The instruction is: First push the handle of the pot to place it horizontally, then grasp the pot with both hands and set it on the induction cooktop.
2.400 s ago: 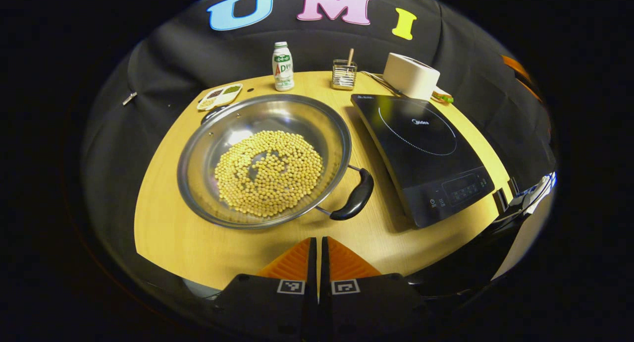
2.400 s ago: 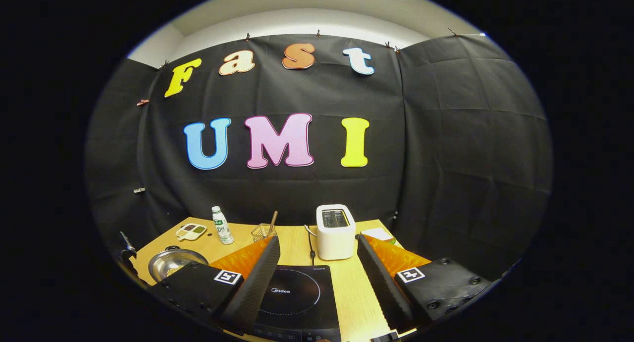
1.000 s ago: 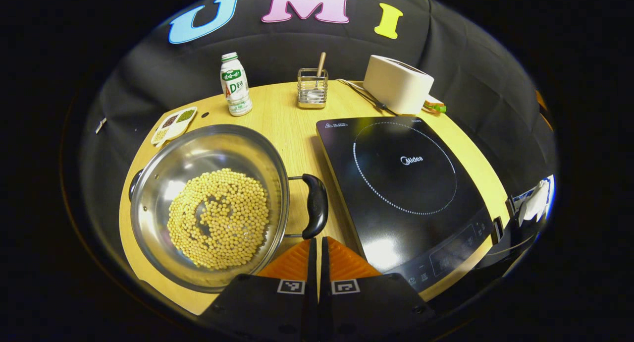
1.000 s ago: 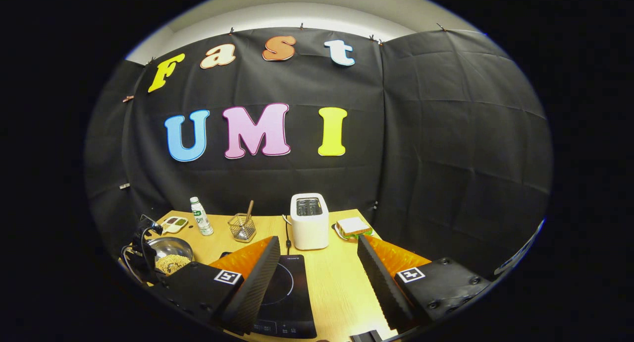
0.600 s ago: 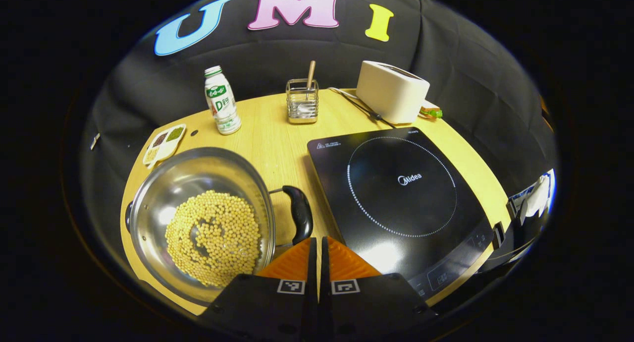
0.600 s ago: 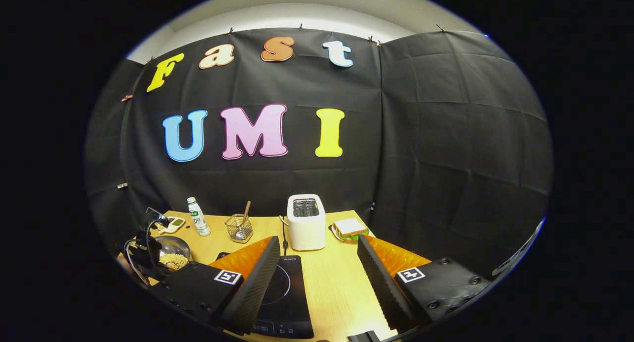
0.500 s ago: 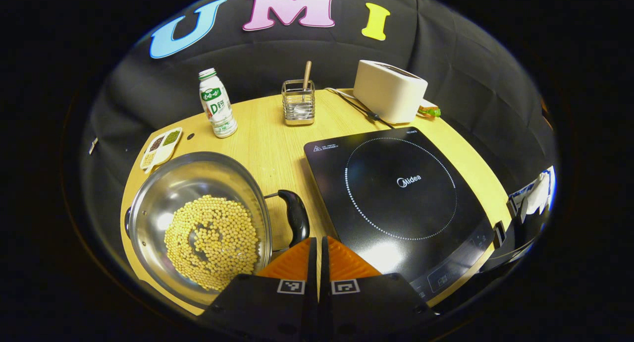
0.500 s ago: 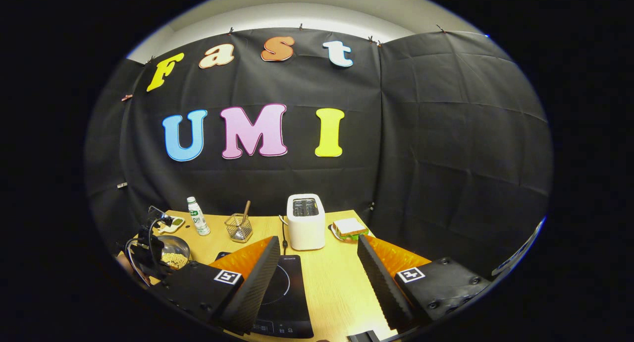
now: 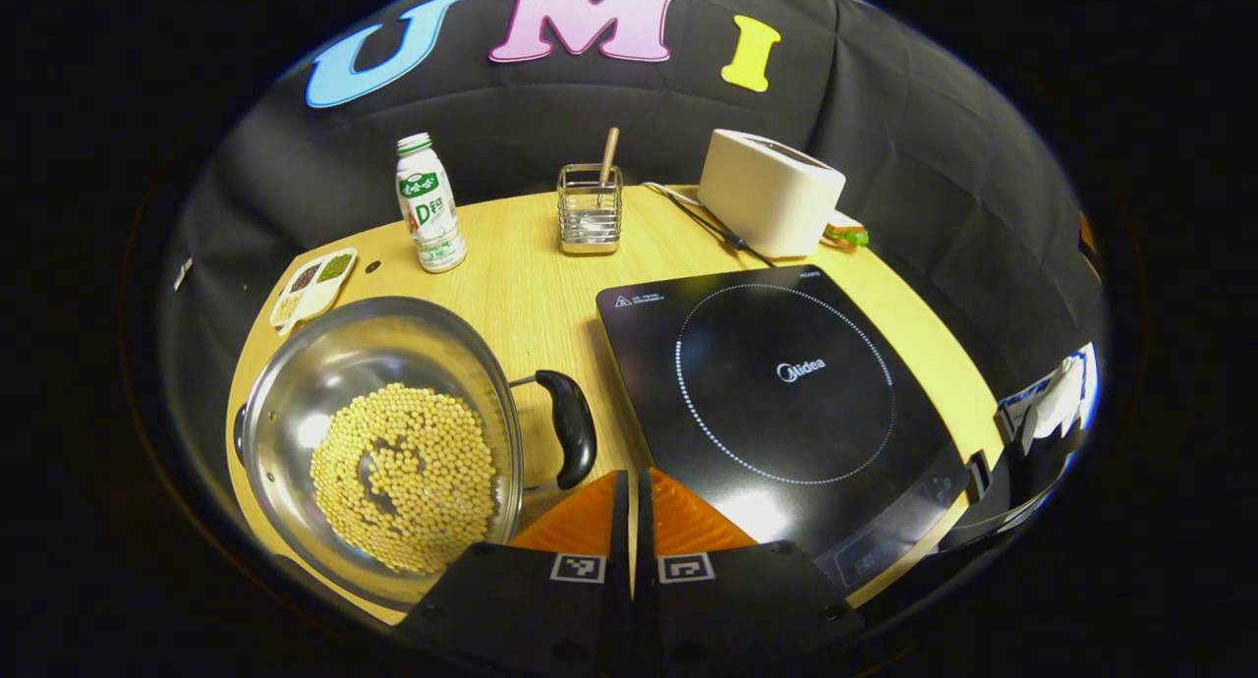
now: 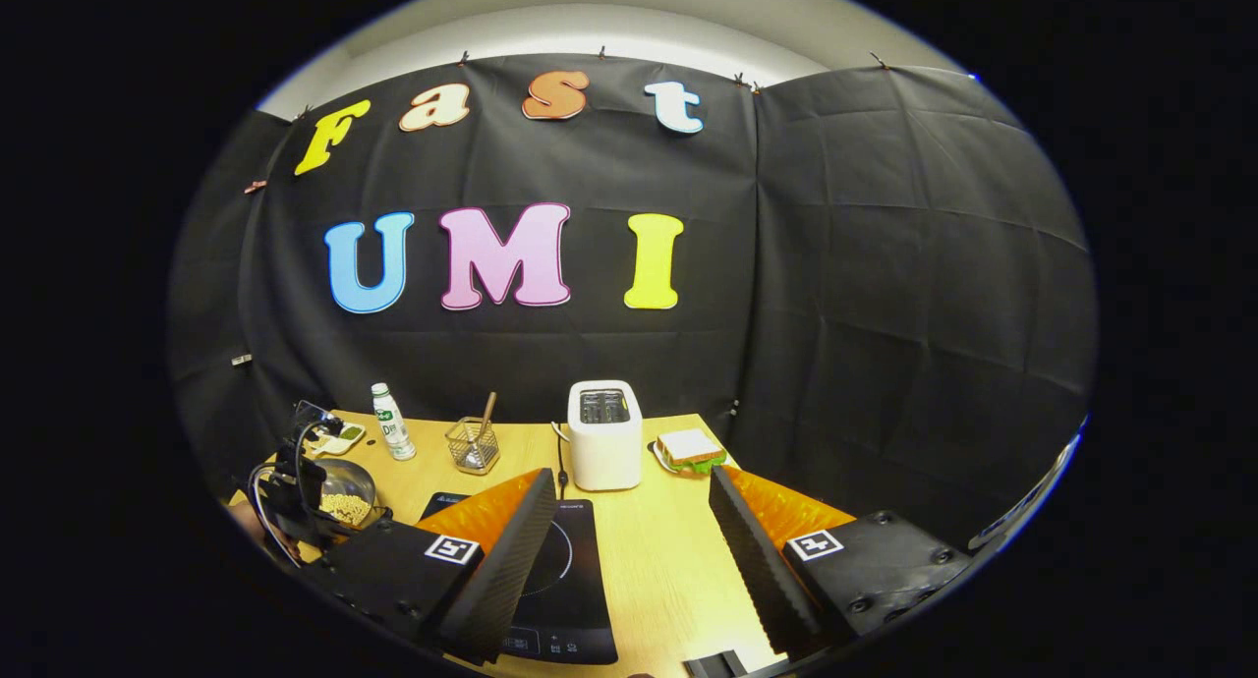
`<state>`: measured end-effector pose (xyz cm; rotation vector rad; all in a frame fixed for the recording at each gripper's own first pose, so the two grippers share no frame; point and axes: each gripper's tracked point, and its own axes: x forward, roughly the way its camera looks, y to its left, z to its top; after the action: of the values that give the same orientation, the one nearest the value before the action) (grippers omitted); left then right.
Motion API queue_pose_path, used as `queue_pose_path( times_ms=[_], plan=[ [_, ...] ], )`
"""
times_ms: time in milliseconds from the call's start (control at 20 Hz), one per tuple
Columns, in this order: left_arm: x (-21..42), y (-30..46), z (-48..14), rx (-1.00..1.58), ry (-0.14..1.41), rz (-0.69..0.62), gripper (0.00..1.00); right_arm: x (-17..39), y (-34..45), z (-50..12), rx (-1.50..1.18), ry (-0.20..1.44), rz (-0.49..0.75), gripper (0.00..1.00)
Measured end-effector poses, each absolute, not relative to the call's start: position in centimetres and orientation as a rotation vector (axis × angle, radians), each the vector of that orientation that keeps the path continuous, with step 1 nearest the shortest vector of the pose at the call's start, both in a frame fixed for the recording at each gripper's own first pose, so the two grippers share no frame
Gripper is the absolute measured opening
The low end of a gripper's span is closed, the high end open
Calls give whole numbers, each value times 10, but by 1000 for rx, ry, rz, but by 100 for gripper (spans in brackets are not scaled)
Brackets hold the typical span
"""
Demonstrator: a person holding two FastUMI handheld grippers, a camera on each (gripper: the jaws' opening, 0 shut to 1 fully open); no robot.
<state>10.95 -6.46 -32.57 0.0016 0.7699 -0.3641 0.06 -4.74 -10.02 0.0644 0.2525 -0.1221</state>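
Pot (image 9: 295, 403) handle (image 9: 572, 440) swung level; left gripper (image 9: 629, 496) jaws closed, empty; right gripper (image 10: 629, 521) jaws wide, empty.

Both views are sharp in the middle and lit evenly from above, with strong fisheye bending that curves the table (image 9: 531, 295) edge and squeezes things near the rim. In the left gripper view a white glare lies on the near corner of the induction cooktop (image 9: 786, 383), and bright spots shine on the inner wall of the pot (image 9: 378, 442). The black cloth wall (image 10: 885, 314) is dim, and shadows on the wood are short and soft.
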Motion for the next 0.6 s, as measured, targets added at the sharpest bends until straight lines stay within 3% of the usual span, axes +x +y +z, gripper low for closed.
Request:
queue_pose_path(
  times_ms=[250, 450, 600],
  plan=[
    [81, -36, -281, -104, 624, -317, 5, 16, 2, -118, 105, 321, -27, 98],
    [73, 29, -232, -170, 481, -221, 10, 32, 70, -129, 104, 369, 107, 98],
    [72, 84, -206, -216, 411, -147, 67, 41, 129, -139, 106, 416, 217, 99]
  ],
)
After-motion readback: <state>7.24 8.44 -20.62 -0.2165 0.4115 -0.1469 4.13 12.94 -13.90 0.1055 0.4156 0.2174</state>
